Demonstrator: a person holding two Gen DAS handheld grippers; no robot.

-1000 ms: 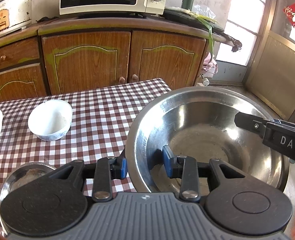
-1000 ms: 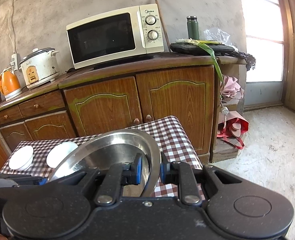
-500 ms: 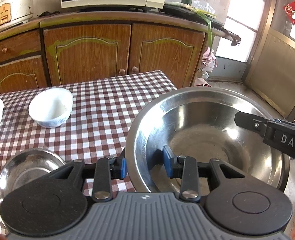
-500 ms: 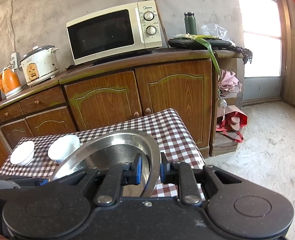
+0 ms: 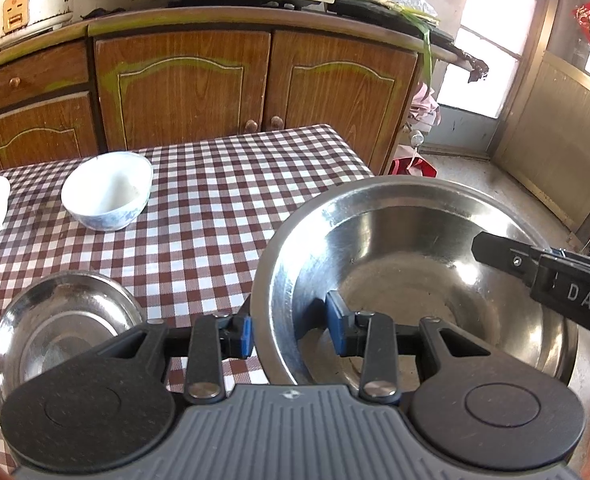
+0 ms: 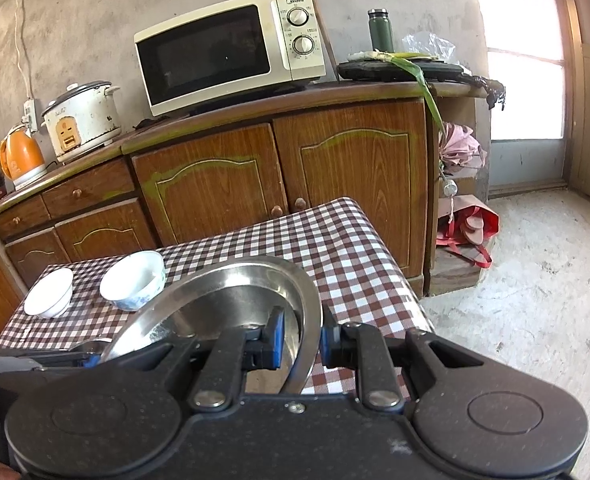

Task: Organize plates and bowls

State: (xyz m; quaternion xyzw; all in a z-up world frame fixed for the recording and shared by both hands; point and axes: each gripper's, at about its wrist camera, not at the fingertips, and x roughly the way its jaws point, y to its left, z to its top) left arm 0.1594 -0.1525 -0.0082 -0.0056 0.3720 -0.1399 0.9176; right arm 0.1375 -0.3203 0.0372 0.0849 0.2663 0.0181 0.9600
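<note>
A large steel basin (image 5: 427, 256) hangs over the right end of the checked table (image 5: 215, 208), held by both grippers. My left gripper (image 5: 289, 334) is shut on its near-left rim, one blue pad inside and one outside. My right gripper (image 6: 298, 340) is shut on the opposite rim of the large steel basin (image 6: 231, 296); its black finger shows as the right gripper (image 5: 495, 250) in the left wrist view. A smaller steel bowl (image 5: 59, 320) sits on the cloth at the lower left. A white bowl (image 5: 107, 190) with blue pattern and a plain white bowl (image 6: 49, 292) stand farther back.
Wooden cabinets (image 6: 279, 172) run behind the table, carrying a microwave (image 6: 227, 48), a rice cooker (image 6: 81, 120) and an orange kettle (image 6: 19, 158). Right of the table's edge lies bare concrete floor (image 6: 535, 300), with a red bag (image 6: 469, 224) by the cabinet.
Both grippers and the basin have sunk a little toward the table. More of the small steel bowl and checked cloth shows in the left wrist view. Both grips are unchanged.
</note>
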